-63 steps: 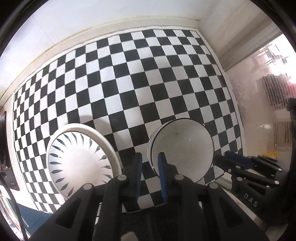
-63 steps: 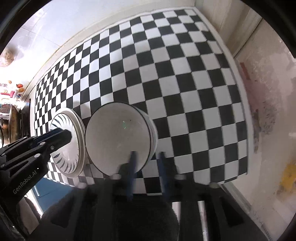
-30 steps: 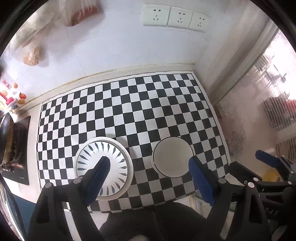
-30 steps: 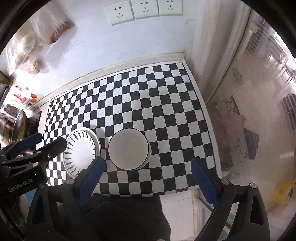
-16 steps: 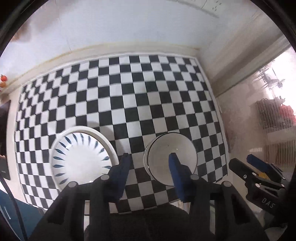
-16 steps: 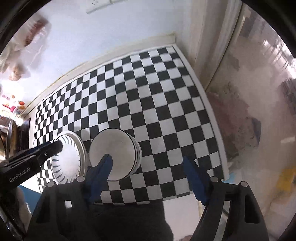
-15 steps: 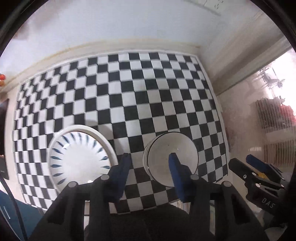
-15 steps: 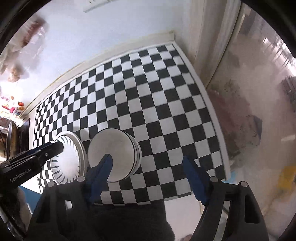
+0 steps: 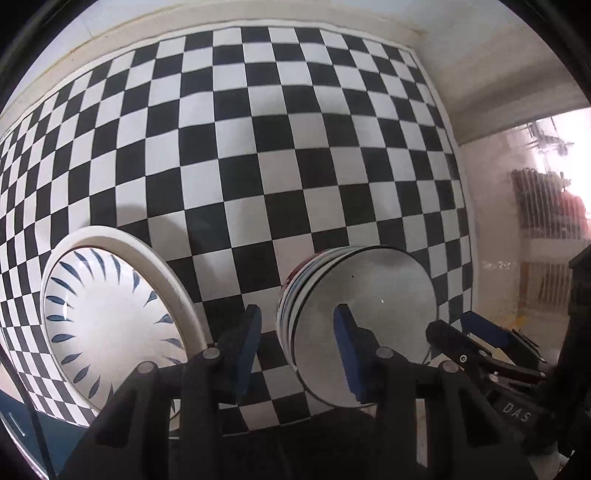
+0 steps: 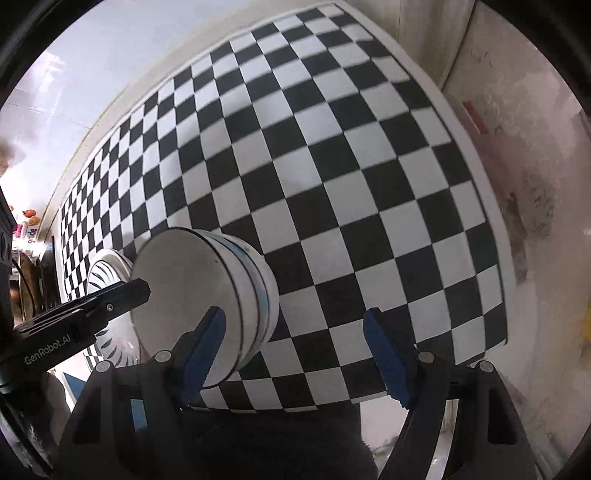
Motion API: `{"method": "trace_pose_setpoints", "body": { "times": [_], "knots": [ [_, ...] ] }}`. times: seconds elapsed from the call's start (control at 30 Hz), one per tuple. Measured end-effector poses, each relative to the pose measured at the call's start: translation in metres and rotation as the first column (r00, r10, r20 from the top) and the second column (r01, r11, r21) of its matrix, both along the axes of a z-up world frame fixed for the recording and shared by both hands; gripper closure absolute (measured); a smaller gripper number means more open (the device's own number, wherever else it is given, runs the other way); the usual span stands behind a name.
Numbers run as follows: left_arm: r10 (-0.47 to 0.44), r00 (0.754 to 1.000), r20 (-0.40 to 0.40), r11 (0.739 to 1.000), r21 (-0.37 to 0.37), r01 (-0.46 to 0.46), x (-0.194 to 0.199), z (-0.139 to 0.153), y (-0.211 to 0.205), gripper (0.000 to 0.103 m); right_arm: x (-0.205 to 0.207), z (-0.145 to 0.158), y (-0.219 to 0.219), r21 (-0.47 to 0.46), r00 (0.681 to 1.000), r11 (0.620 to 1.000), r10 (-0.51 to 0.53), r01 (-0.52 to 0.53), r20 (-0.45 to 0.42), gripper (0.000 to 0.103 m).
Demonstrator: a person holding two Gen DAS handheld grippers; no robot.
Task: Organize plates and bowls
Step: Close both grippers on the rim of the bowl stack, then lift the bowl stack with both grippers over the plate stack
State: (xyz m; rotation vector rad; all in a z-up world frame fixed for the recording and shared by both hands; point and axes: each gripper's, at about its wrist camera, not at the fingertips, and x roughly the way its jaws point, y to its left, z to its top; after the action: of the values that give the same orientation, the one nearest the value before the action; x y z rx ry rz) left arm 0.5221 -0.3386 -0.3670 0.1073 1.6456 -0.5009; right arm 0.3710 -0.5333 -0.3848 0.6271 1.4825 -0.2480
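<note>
A stack of white bowls with dark rim lines stands on the checkered cloth. Left of it lies a stack of plates with blue leaf marks. My left gripper hangs low over the bowls' left rim, which sits between its closing jaws; the pads are not touching it. My right gripper is open and straddles the bowls' right rim, untouched. Each gripper also shows in the other's view: the right gripper, the left gripper.
A white wall borders the cloth at the back. The table ends just right of the bowls, with floor beyond it. A blue surface shows past the cloth's near left corner.
Both grippers have come down from high above the table to just over the bowl stack. The left jaws have narrowed a lot, the right jaws only a little.
</note>
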Motion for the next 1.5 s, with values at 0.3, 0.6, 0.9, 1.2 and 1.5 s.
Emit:
{"method": "trace_pose_setpoints", "body": {
  "times": [0.3, 0.6, 0.9, 1.2, 1.5],
  "knots": [
    [-0.018, 0.998, -0.058, 1.0, 0.004, 0.018, 0.002, -0.025, -0.01, 0.066, 0.007, -0.027, 0.004, 0.057, 0.999, 0.998, -0.003, 0.005, -0.033, 0.027],
    [-0.003, 0.989, -0.15, 1.0, -0.011, 0.002, 0.011, -0.056, -0.011, 0.066, 0.024, -0.057, 0.011, 0.164, 0.999, 0.986, -0.005, 0.01, -0.033, 0.034],
    [0.018, 0.974, -0.228, 0.996, -0.081, -0.037, 0.022, -0.074, -0.007, 0.064, 0.035, -0.095, 0.022, 0.341, 0.999, 0.939, -0.039, 0.044, -0.024, 0.04],
    [0.039, 0.966, -0.254, 0.986, -0.149, -0.079, 0.025, -0.08, -0.005, 0.064, 0.038, -0.106, 0.022, 0.415, 0.998, 0.908, -0.063, 0.052, 0.013, 0.04],
    [0.017, 0.978, -0.21, 0.99, -0.135, -0.046, 0.019, -0.067, -0.007, 0.066, 0.026, -0.11, 0.016, 0.47, 0.996, 0.879, -0.092, 0.077, 0.009, 0.041]
  ]
}}
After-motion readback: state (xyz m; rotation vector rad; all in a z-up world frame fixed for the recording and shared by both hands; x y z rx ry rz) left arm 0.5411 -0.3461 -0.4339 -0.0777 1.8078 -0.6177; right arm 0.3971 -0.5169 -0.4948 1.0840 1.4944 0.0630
